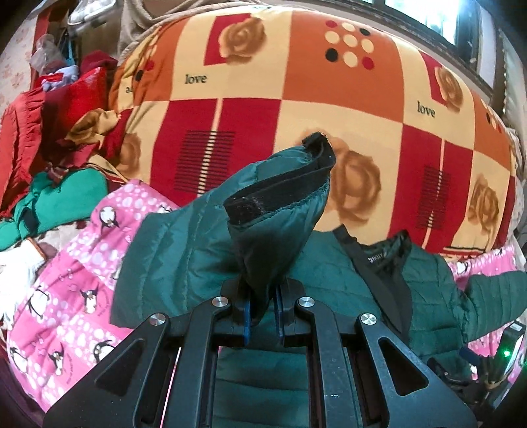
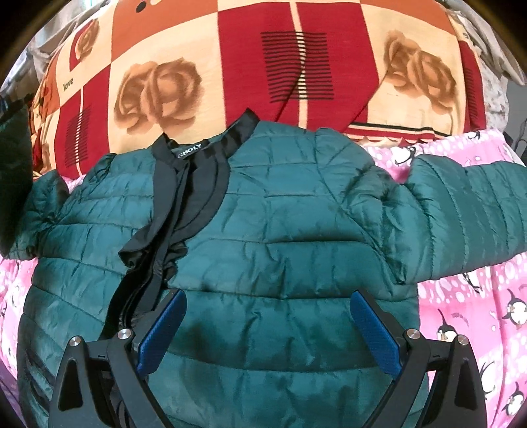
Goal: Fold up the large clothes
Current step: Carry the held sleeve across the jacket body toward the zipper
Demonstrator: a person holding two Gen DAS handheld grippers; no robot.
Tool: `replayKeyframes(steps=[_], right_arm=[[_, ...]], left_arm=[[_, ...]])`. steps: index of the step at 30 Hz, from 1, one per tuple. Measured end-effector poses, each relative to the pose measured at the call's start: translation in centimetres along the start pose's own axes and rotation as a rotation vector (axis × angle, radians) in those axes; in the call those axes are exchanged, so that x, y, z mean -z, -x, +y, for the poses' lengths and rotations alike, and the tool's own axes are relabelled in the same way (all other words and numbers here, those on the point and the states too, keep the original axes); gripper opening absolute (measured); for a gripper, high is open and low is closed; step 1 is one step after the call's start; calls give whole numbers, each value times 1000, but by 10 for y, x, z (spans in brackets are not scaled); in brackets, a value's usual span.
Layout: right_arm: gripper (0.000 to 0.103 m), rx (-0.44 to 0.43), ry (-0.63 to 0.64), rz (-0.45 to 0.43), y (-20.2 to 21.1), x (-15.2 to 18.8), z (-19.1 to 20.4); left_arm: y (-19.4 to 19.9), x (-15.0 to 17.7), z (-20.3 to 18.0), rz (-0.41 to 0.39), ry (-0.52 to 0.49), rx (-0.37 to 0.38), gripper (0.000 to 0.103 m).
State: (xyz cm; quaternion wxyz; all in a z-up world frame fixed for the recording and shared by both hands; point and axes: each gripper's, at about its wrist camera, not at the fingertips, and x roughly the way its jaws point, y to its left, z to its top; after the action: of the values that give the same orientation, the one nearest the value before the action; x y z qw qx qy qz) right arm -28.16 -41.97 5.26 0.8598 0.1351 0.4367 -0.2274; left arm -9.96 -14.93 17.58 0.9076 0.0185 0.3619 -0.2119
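A dark green quilted jacket (image 2: 280,230) lies front up on a pink penguin blanket (image 2: 461,312), its black collar (image 2: 197,154) toward the far side and the zipper partly open. My left gripper (image 1: 263,312) is shut on the jacket's sleeve (image 1: 273,214) and holds it lifted, the black-lined cuff (image 1: 283,184) standing up. The jacket's body also shows in the left wrist view (image 1: 329,273). My right gripper (image 2: 266,326) is open and empty, its blue pads (image 2: 372,332) spread just above the jacket's lower front. The other sleeve (image 2: 461,214) lies stretched out to the right.
A red, orange and cream checked quilt (image 1: 296,108) with roses covers the bed beyond the jacket. A pile of red and green clothes (image 1: 59,158) sits at the left. A window (image 1: 444,23) is at the far right. Another device with a green light (image 1: 505,354) is at the right edge.
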Motion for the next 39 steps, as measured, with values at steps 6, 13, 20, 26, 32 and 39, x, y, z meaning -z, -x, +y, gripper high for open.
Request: replayKeyframes(steps=[6, 13, 20, 26, 32, 39], right_arm=[[99, 10, -6, 17, -6, 0, -6], [99, 12, -6, 30, -7, 2, -9], [99, 28, -26, 31, -5, 3, -23], [99, 25, -54, 36, -5, 6, -35], [99, 23, -70, 31, -3, 7, -41], [99, 14, -79, 38, -4, 9, -45]], left_arm=[[0, 7, -21, 13, -24, 18, 10], [2, 11, -49, 20, -51, 56, 10], [2, 14, -86, 33, -87, 103, 10], [-7, 22, -119, 57, -124, 132, 10], [-17, 33, -145, 92, -160, 145, 10], [-38, 50, -168, 143, -191, 140, 10]])
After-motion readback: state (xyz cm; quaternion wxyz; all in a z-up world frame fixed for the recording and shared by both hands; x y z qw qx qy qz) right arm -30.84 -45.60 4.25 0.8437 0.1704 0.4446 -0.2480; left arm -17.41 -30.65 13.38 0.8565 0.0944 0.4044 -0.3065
